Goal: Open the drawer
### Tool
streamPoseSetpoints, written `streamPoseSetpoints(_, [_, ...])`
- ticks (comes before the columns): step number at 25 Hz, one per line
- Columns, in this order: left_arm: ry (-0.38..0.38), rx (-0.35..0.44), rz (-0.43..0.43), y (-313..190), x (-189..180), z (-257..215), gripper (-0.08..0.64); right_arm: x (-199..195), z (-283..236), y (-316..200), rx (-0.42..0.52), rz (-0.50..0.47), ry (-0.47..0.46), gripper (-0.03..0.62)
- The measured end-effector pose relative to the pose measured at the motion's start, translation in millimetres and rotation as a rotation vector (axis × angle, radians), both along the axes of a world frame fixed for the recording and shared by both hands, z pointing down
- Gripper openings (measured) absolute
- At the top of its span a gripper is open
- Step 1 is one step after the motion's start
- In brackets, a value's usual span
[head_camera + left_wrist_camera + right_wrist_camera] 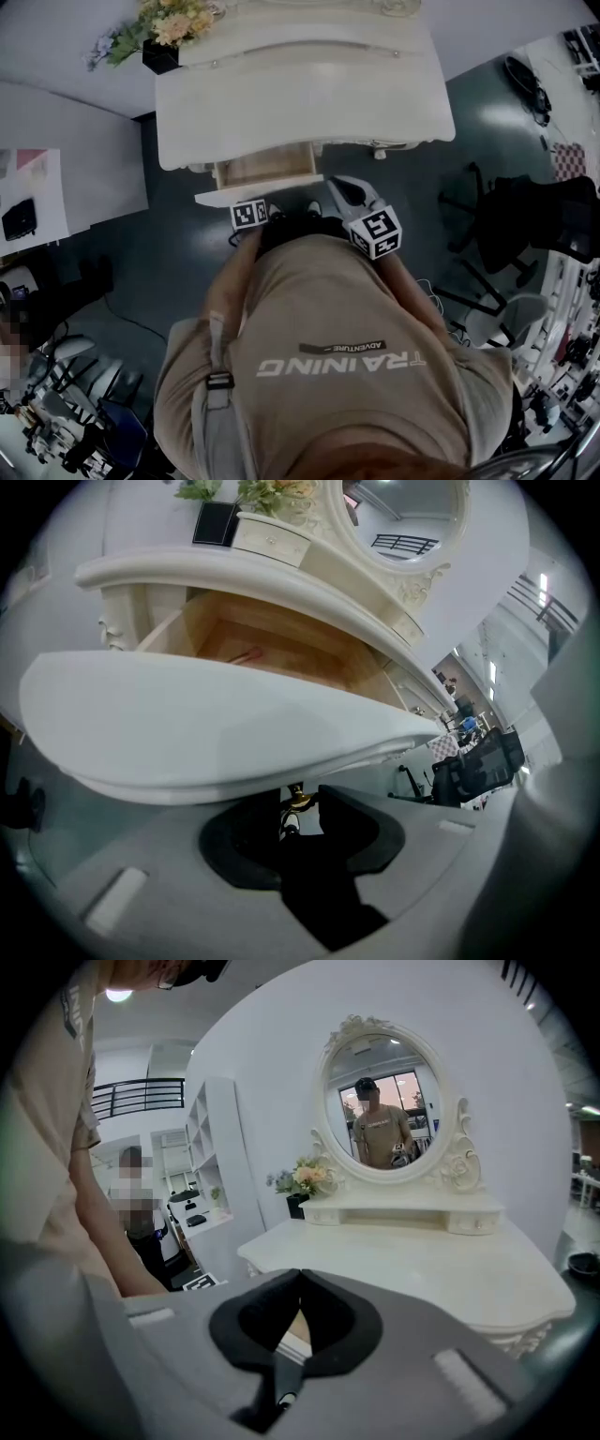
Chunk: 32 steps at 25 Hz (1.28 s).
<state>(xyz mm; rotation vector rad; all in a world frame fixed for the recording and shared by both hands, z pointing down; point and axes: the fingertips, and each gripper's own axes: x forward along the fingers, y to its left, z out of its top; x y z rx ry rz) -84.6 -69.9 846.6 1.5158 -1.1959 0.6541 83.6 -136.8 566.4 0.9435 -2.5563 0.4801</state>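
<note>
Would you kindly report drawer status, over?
Left gripper shut on small brass knob. White wood-lined drawer open. Right gripper shut, empty. Nothing visibly blocking.

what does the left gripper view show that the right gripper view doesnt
Only the left gripper view: the open drawer with its wooden inside, and the brass knob clamped between the left gripper's jaws.
Only the right gripper view: the bare tabletop, the person's reflection, and the right gripper's jaws, shut on nothing.
Both: the white dressing table, its oval mirror and the flowers.
</note>
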Motion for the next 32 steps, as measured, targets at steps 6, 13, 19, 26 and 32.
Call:
streamPoseSetpoints(6, [-0.012,-0.014,-0.029,-3,4,1,0.133,27,0,-21,0.003,-0.053,-0.032,0.003])
streamPoseSetpoints(13, [-0.068,-0.046,-0.08,1,13,6,0.133,63,31,-43,-0.033,-0.075,-0.065,0.003])
streamPoseSetpoints(19, [-0.097,-0.047,-0.09,11,18,3,0.132,72,34,-40,-0.051,-0.112,-0.066,0.003])
streamPoseSetpoints(26, [-0.09,-0.024,-0.068,21,19,5,0.132,50,39,-23,-0.052,-0.137,-0.051,0.003])
streamPoseSetpoints(32, [-0.052,0.006,0.007,43,15,3,0.133,20,21,9,-0.019,-0.127,-0.025,0.003])
